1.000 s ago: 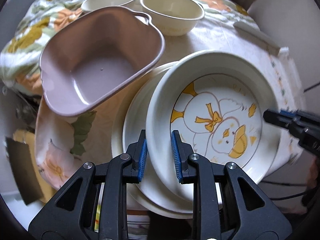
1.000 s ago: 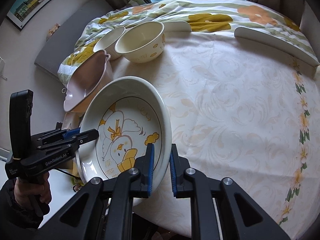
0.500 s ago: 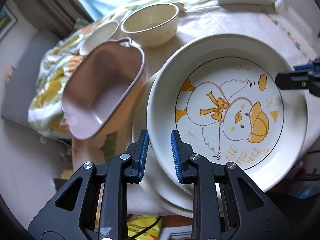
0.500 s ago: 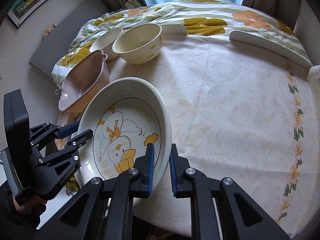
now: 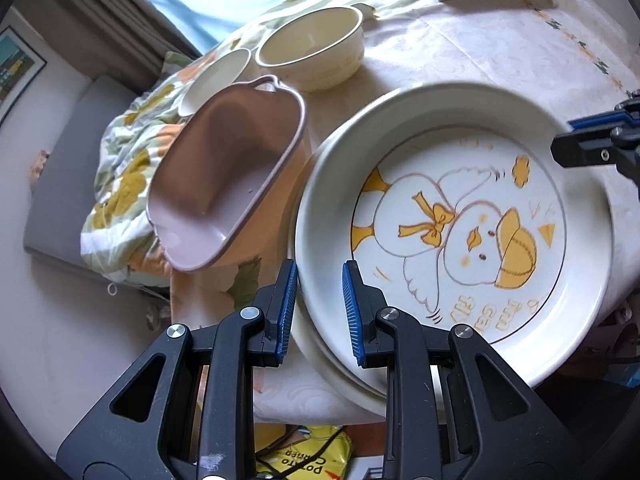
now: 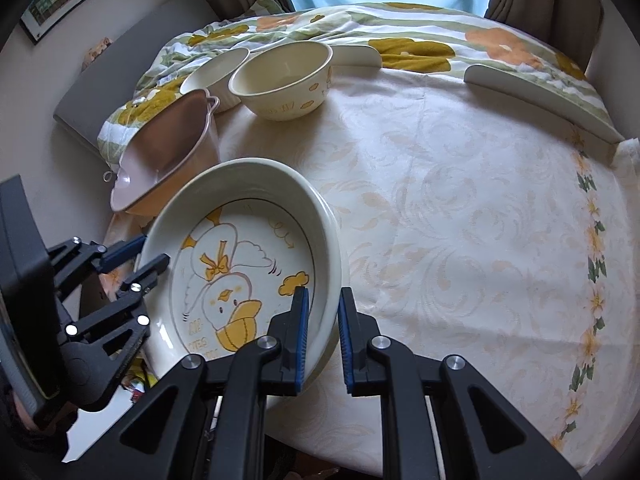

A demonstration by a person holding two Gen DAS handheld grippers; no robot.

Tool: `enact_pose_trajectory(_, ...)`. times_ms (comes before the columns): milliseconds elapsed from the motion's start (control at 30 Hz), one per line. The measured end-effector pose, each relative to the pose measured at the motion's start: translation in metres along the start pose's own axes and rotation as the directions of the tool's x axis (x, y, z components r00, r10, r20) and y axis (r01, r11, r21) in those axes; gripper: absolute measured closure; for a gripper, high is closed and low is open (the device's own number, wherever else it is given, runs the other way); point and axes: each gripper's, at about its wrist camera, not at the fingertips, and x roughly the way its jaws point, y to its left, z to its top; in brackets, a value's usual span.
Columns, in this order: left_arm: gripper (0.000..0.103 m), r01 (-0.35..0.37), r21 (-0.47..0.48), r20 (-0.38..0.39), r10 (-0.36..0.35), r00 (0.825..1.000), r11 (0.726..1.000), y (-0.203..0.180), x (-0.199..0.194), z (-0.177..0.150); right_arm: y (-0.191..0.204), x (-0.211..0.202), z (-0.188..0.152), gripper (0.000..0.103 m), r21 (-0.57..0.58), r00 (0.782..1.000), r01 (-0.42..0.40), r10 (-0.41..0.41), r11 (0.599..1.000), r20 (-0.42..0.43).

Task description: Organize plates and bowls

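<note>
A deep white duck plate [image 5: 460,220] [image 6: 240,272] rests on a plain white plate [image 5: 340,376] at the table's left edge. My left gripper [image 5: 319,312] [image 6: 154,251] is shut on its near rim. My right gripper [image 6: 322,338] [image 5: 564,138] is shut on the opposite rim. A pink handled bowl [image 5: 224,184] [image 6: 160,160] leans tilted just beyond the plates. Behind it stand a cream bowl [image 5: 312,52] [image 6: 284,80] and a small white bowl [image 5: 216,76] [image 6: 216,72], both upright.
The table's patterned cloth [image 6: 460,240] stretches bare to the right. A floral blanket [image 6: 400,32] and two white curved strips [image 6: 540,100] line the far side. A yellow packet [image 5: 304,460] lies below the table edge, and a grey cushion [image 5: 60,160] is at the left.
The left gripper has rolled and swung round the plate's rim, so the table turns in its view. Both grips on the duck plate hold. The right gripper has hardly moved.
</note>
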Motion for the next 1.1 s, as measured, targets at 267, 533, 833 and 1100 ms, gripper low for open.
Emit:
enact_pose_trajectory(267,0.082,0.009,-0.018,-0.001,-0.009,1.000,1.000,0.001,0.000,-0.001,0.006,0.001,-0.002,0.090,-0.018,1.000,0.022,-0.021,1.000,0.011)
enact_pose_trajectory(533,0.082,-0.008,-0.045,-0.022,0.007,1.000,0.999,0.001,0.002,0.003,-0.002,0.001,-0.004,0.090,0.017,1.000,-0.019,0.019,1.000,0.012)
enact_pose_trajectory(833,0.038,0.046,-0.147,-0.061,-0.056,0.997,0.988,0.001,0.003,0.009,-0.023,-0.020,-0.006,0.079,0.064,0.994,-0.095,0.091,0.993,0.061)
enact_pose_trajectory(1100,0.016,-0.016,-0.203,-0.032,0.010,0.999,0.979,0.000,-0.026,0.018,-0.041,-0.049,0.000,0.057,0.028,0.984,-0.153,0.150,0.988,0.102)
